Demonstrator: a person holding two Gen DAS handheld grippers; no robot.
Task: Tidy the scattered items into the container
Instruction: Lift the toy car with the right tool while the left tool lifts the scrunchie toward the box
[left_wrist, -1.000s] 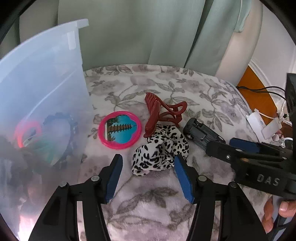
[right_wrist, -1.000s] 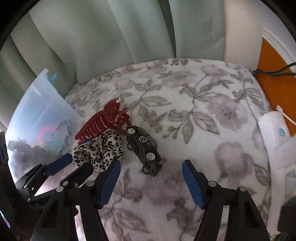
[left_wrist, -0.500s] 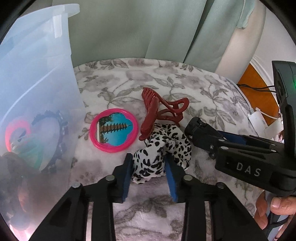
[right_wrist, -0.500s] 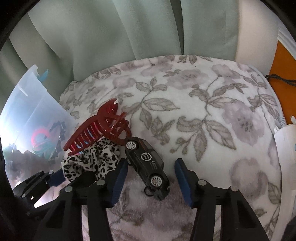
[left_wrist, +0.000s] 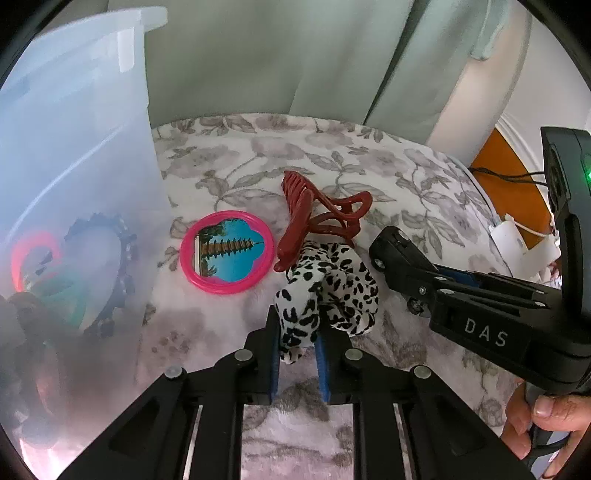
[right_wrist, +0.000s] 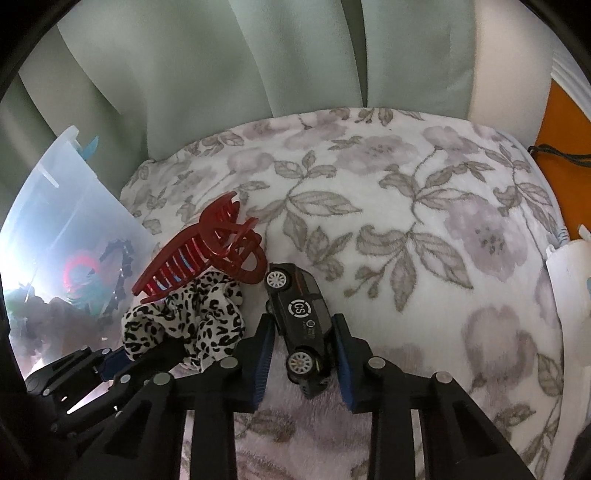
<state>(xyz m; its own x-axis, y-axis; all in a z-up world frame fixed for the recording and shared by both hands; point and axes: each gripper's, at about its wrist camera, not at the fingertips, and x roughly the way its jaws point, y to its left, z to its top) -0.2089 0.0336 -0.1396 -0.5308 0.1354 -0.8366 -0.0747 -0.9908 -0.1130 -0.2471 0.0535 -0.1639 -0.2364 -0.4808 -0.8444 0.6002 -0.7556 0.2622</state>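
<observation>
My left gripper (left_wrist: 297, 349) is shut on the near end of a leopard-print scrunchie (left_wrist: 328, 284), which lies on the floral blanket. The scrunchie also shows in the right wrist view (right_wrist: 184, 321). My right gripper (right_wrist: 301, 354) is shut on a black toy car (right_wrist: 301, 317), its blue pads pressing both sides; the car's nose shows in the left wrist view (left_wrist: 391, 245). A dark red claw hair clip (left_wrist: 314, 218) rests against the scrunchie. A pink-rimmed round mirror (left_wrist: 228, 256) lies beside the translucent plastic container (left_wrist: 74, 184) at the left.
The container holds several hair items, among them a pink ring (left_wrist: 31, 254) and a dark scalloped band (left_wrist: 114, 273). Green curtains (right_wrist: 258, 66) hang behind the bed. A white power strip (left_wrist: 517, 240) and cables lie off the right edge.
Both grippers moved forward and closed: the left onto the scrunchie, the right onto the toy car. The other items have not moved.
</observation>
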